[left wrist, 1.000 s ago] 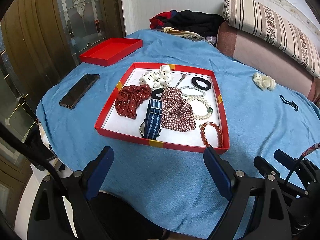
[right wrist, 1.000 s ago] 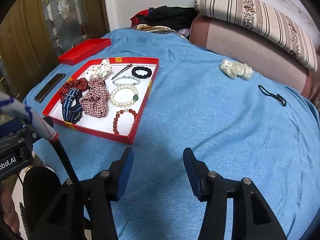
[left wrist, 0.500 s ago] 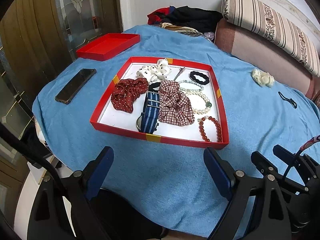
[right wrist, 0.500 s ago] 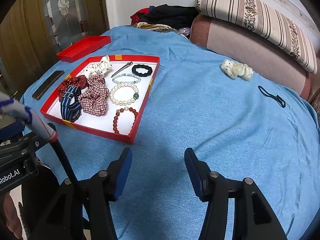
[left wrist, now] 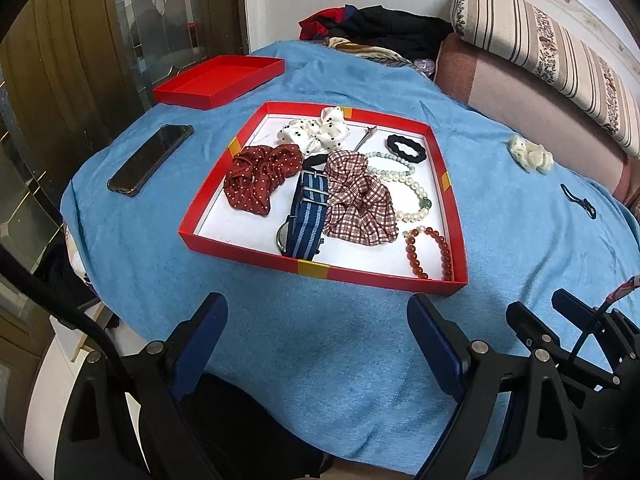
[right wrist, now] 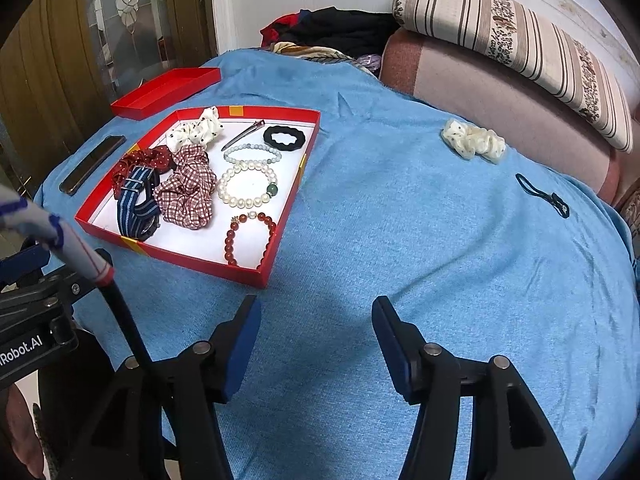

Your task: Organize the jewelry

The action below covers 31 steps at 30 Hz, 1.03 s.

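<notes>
A red box [left wrist: 316, 268] [right wrist: 280, 236] on the blue cloth holds scrunchies, a striped watch strap [left wrist: 308, 212], a pearl bracelet [right wrist: 246, 184], a red bead bracelet [left wrist: 430, 252] [right wrist: 250, 236], a hair clip and a black hair tie [right wrist: 284, 137]. A cream dotted scrunchie [left wrist: 532, 154] [right wrist: 474, 143] and a thin black hair tie [left wrist: 580, 202] [right wrist: 544, 196] lie loose on the cloth to the right. My left gripper [left wrist: 318, 320] is open and empty, in front of the box. My right gripper [right wrist: 316, 320] is open and empty over bare cloth right of the box.
A red box lid [left wrist: 220, 82] [right wrist: 166, 92] and a black phone [left wrist: 150, 158] [right wrist: 92, 164] lie left of the box. A sofa with a striped cushion [right wrist: 516, 40] stands behind, with piled clothes [left wrist: 380, 32]. A glass door is at the left.
Both views have shifted slightly, with the box sitting a little higher in them. Both grippers stay open and nothing on the cloth has moved.
</notes>
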Motion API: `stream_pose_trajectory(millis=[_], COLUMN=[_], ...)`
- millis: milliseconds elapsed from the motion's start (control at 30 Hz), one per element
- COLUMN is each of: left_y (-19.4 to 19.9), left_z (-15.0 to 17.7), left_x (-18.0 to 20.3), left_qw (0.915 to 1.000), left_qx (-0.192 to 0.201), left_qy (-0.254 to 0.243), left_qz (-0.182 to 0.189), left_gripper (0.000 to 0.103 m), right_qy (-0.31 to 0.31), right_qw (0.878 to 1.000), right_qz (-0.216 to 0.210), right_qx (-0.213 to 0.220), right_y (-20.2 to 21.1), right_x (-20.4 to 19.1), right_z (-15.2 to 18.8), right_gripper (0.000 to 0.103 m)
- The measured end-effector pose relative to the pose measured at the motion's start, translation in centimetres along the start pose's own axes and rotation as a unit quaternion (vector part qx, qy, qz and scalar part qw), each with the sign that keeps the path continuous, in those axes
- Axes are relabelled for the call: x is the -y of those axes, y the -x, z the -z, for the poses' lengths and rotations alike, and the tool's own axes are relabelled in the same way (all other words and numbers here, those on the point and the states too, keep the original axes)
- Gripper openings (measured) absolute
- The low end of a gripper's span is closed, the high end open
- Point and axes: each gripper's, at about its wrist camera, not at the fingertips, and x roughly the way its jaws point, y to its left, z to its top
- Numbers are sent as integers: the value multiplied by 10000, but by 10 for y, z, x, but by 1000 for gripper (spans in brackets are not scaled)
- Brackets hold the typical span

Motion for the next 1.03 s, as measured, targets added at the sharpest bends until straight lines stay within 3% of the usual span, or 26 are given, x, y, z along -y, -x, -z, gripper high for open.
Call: stream_pose_trajectory(millis=[633, 1033], left_y=[-4, 5], left_z=[0, -9], left_x=[-3, -13], left_qw=[9999, 9992], left_qx=[-81, 104], left_qy=[69, 153], left_qz=[-3, -340], left_gripper=[90, 90], right_qy=[10, -61], right_qw=[10000, 9999], right_qz=[-9, -135], right_qx=[-37, -15], right_y=[-3, -5], right_x=[-2, 3], right_z=[0, -4], right_gripper=[63, 66])
